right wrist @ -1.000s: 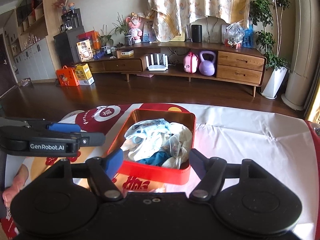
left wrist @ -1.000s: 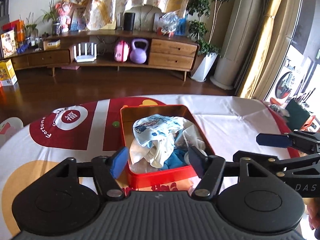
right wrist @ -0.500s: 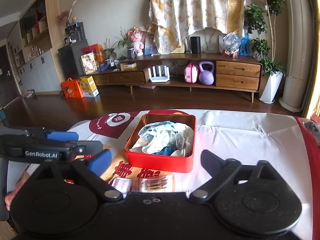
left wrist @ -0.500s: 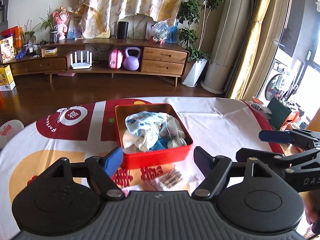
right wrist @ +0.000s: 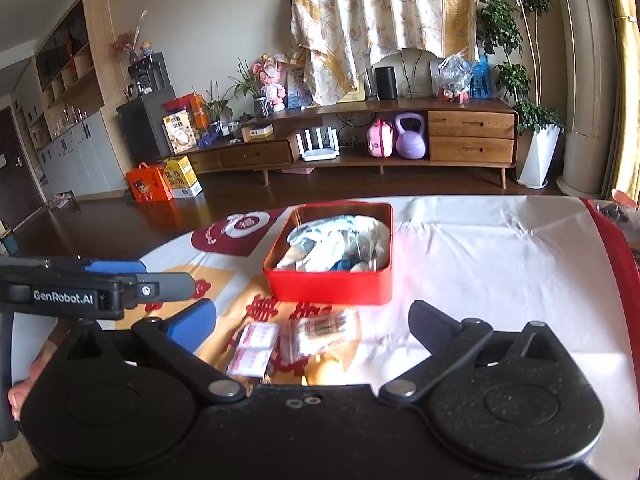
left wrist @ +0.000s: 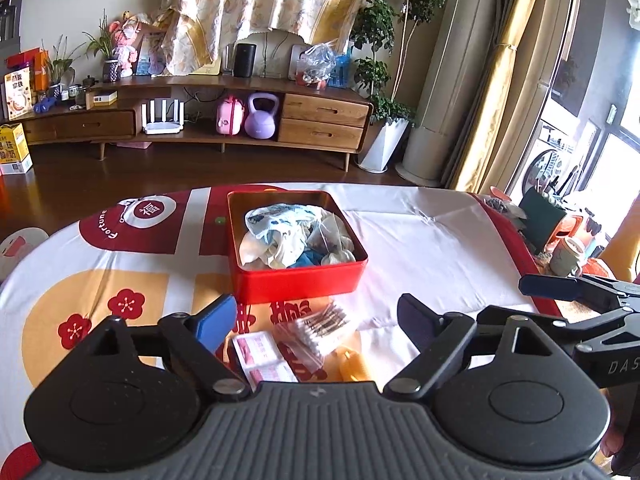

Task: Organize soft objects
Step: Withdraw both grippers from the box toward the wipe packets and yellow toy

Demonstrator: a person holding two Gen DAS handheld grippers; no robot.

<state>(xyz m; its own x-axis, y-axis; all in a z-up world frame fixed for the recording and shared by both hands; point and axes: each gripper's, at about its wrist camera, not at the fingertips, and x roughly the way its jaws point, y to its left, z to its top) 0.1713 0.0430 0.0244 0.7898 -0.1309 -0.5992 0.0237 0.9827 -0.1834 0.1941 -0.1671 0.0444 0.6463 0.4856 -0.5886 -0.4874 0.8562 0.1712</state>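
A red tin box (left wrist: pixel 298 280) (right wrist: pixel 330 286) stands on the table and holds a heap of soft white and blue cloth items (left wrist: pixel 294 236) (right wrist: pixel 340 242). My left gripper (left wrist: pixel 316 322) is open and empty, held above the table in front of the box. My right gripper (right wrist: pixel 312 322) is open and empty, also in front of the box. Below both grippers lie a clear packet of cotton swabs (left wrist: pixel 320 328) (right wrist: pixel 320 330), small pink-and-white packets (left wrist: pixel 260 354) (right wrist: pixel 256 346) and a yellow-orange item (left wrist: pixel 354 364) (right wrist: pixel 326 374).
The table wears a white, red and yellow cloth (left wrist: pixel 420 240). Cups and a dark green holder (left wrist: pixel 544 220) stand at its right edge. Beyond the table is a wooden floor and a low wooden cabinet (left wrist: pixel 320 120). The right gripper shows at the left wrist view's right side (left wrist: pixel 580 292).
Both grippers have drawn back and up from the box and opened wider. The packets on the table in front of the box have come into view.
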